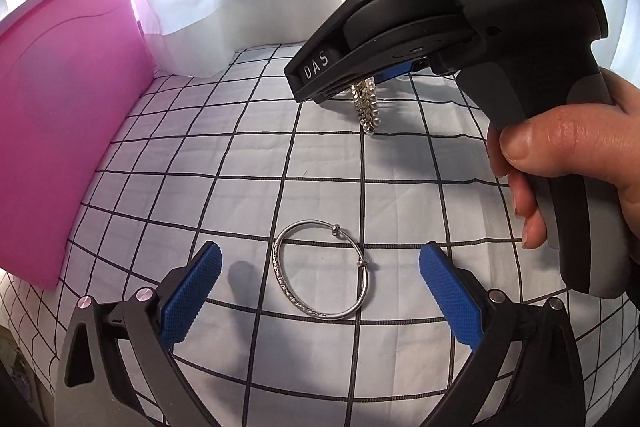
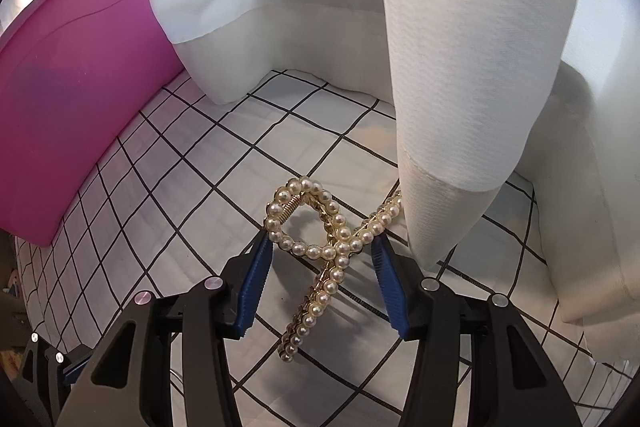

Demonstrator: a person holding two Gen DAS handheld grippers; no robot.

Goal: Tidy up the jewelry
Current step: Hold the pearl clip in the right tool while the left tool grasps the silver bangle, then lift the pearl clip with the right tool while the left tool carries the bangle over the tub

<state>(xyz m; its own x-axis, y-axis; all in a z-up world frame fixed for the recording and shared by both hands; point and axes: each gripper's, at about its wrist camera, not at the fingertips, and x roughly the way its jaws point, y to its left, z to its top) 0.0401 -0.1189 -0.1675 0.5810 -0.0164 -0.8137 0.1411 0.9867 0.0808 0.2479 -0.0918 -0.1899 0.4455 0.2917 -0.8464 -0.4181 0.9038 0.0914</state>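
A silver bangle (image 1: 320,271) lies flat on the checked cloth (image 1: 224,163) between the blue pads of my left gripper (image 1: 320,263), which is open around it and touches nothing. A gold pearl hair clip (image 2: 320,247) sits between the blue pads of my right gripper (image 2: 322,251), whose jaws press its loop from both sides. In the left wrist view the right gripper (image 1: 360,83) is held above the cloth with the pearl clip (image 1: 366,107) hanging from it.
A pink box (image 1: 60,115) stands at the left; it also shows in the right wrist view (image 2: 68,99). White curtains (image 2: 440,67) hang at the back and right, one fold close beside the clip. A hand (image 1: 560,163) grips the right gripper's handle.
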